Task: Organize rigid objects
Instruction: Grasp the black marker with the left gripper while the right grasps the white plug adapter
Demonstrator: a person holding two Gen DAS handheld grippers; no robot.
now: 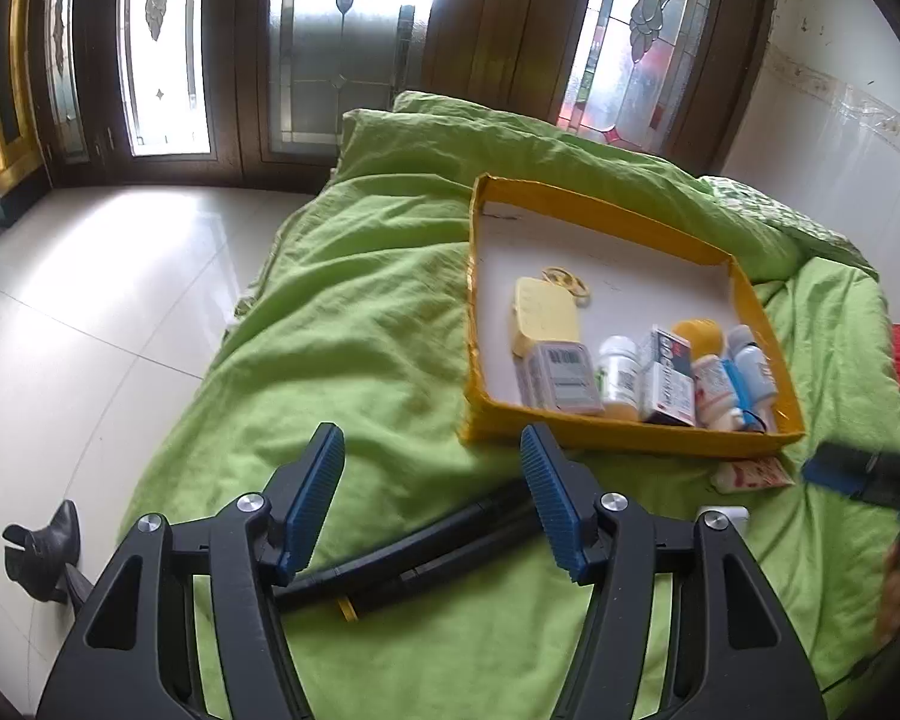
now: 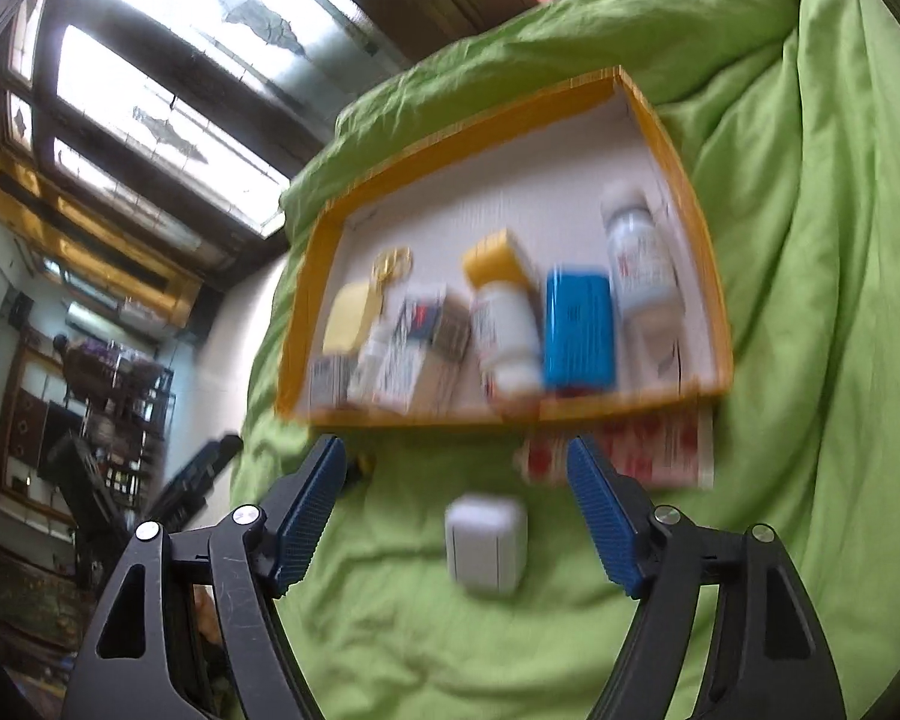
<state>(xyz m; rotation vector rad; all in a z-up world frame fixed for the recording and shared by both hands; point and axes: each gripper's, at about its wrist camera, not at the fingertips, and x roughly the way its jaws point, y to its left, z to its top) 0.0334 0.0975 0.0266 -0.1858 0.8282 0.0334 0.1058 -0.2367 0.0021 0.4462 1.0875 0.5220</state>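
Both hand-held grippers (image 1: 432,501) (image 2: 456,507) — agape, empty.

A tray (image 2: 699,240) lies on a bed (image 2: 810,300). Inside the tray, bottles (image 2: 504,330) and boxes (image 2: 579,330) crowd its near wall. Just outside that wall lies a flat packet (image 2: 660,450); nearer still, a small case (image 2: 486,543).

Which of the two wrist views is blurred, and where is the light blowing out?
Right wrist view: motion-blurred, the yellow tray and white box smeared, labels unreadable, though the right tongs stay sharp. Left wrist view: mostly crisp, the left tongs and green bedding well defined. Both views: the windows blow out, and fisheye bends their frames.
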